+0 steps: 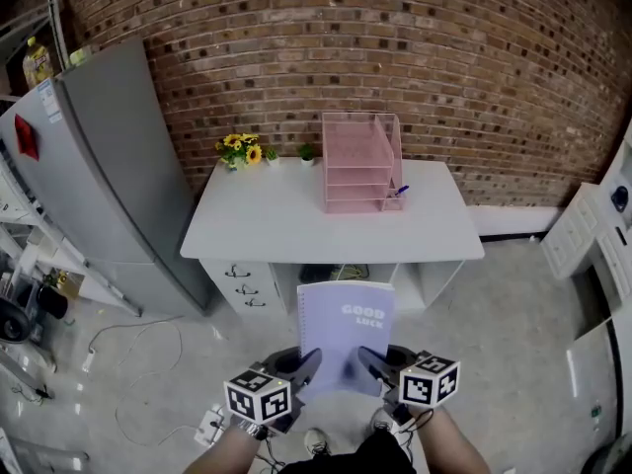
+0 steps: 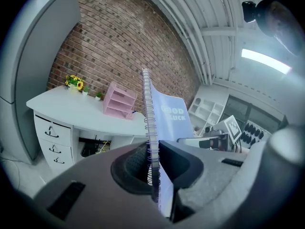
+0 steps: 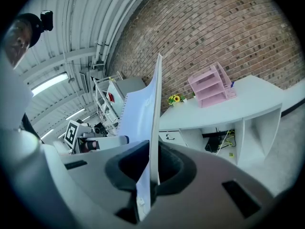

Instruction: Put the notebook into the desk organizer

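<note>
A lilac spiral notebook (image 1: 345,332) with "GOOD LUCK" on its cover is held flat in front of me, well short of the desk. My left gripper (image 1: 308,362) is shut on its spiral edge (image 2: 151,142). My right gripper (image 1: 371,360) is shut on the opposite edge (image 3: 153,142). The pink mesh desk organizer (image 1: 359,162) stands at the back of the white desk (image 1: 267,225), near the brick wall; it also shows in the left gripper view as the organizer (image 2: 119,101) and in the right gripper view as the organizer (image 3: 211,86).
A grey fridge (image 1: 109,176) stands left of the desk. Small flower pots (image 1: 242,150) sit at the desk's back left, a blue pen (image 1: 399,191) by the organizer. White shelving (image 1: 592,225) is on the right. Cables (image 1: 138,363) lie on the floor.
</note>
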`<state>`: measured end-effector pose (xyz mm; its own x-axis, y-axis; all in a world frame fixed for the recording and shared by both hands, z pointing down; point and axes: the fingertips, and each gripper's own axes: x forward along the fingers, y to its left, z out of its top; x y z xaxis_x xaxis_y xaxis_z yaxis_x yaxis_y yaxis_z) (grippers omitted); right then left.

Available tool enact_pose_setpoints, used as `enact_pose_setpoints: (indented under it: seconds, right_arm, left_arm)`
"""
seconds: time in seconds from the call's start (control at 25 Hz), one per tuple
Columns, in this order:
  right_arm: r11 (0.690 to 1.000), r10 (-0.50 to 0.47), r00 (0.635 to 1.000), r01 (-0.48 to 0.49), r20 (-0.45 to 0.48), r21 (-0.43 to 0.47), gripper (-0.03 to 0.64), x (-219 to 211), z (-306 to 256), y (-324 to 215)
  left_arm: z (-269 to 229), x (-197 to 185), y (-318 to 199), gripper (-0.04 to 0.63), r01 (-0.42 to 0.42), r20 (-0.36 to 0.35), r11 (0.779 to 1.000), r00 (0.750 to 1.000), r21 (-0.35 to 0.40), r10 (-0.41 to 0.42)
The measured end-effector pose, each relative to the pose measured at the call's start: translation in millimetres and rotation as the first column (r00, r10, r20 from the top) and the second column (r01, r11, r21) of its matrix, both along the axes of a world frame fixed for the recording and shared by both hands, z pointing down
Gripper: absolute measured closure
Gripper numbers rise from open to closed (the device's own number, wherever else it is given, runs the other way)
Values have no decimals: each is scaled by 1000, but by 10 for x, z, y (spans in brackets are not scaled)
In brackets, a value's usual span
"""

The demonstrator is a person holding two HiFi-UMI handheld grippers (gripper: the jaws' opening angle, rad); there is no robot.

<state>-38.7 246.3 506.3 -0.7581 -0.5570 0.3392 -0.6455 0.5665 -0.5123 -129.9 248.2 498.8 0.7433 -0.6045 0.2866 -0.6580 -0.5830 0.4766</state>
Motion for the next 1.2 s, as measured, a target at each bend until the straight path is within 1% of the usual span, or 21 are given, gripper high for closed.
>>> enact_pose_setpoints:
  seconds: [0.2, 0.4, 0.88, 1.2]
  right_arm:
    - [1000, -12, 1000, 12, 8, -3, 578, 53, 18, -193]
    - [999, -42, 999, 42, 16, -12, 578, 220, 95, -542]
    - [994, -110, 993, 110, 32, -20, 578, 944, 113, -1748]
    - [988, -155, 988, 155, 29, -22, 578, 1344, 124, -2317]
  left_arm:
    - [5, 55, -172, 551, 13, 7, 1000, 1000, 1, -13]
    - [48, 214, -489, 551, 46, 18, 999, 999, -4, -46]
    - [94, 955, -1629, 551, 123, 31, 992, 992, -19, -123]
    - [83, 1362, -2153, 551, 168, 27, 985, 986, -26, -167]
